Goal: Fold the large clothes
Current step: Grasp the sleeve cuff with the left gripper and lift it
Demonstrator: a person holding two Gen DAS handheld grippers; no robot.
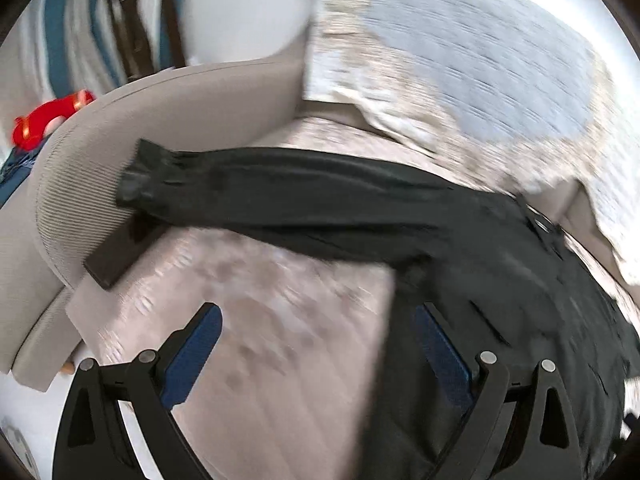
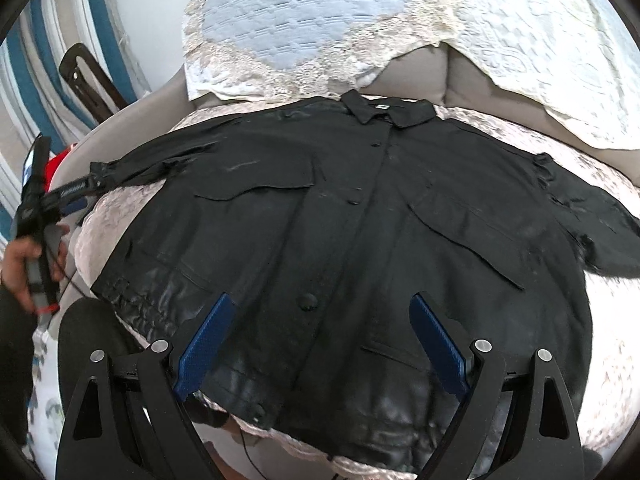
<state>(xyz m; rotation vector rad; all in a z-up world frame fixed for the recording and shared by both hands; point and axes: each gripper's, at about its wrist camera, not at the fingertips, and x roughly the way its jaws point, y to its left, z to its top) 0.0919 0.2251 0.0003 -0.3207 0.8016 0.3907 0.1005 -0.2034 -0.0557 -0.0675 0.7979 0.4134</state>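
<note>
Here, in the left wrist view, a black jacket (image 1: 500, 280) lies spread on a sofa seat (image 1: 248, 320) covered in pale patterned cloth, its left sleeve (image 1: 280, 200) stretched long toward the sofa's left armrest (image 1: 132, 128), where the cuff (image 1: 140, 184) rests on the arm's edge. The left tongs (image 1: 316, 344) hang wide open and empty above the seat, one pad over bare cover, the other over the jacket's side; the sleeve runs crosswise ahead of them. The picture is blurred, so finer detail is lost.

From the right wrist view the jacket (image 2: 352, 220) lies face up and buttoned, collar (image 2: 388, 114) toward the sofa's back edge, hem toward the front edge, sleeves out to either side. The right tongs (image 2: 320, 344) are likewise open and hold nothing, poised over the hem near the button line. At the seat's left edge a hand (image 2: 24, 264) holds the left tool, whose tip sits just beside the left cuff (image 2: 104, 174).

The left tongs look nearer that sleeve, whose long axis lies across the sofa; folding it inward seems the likely next step.
</note>
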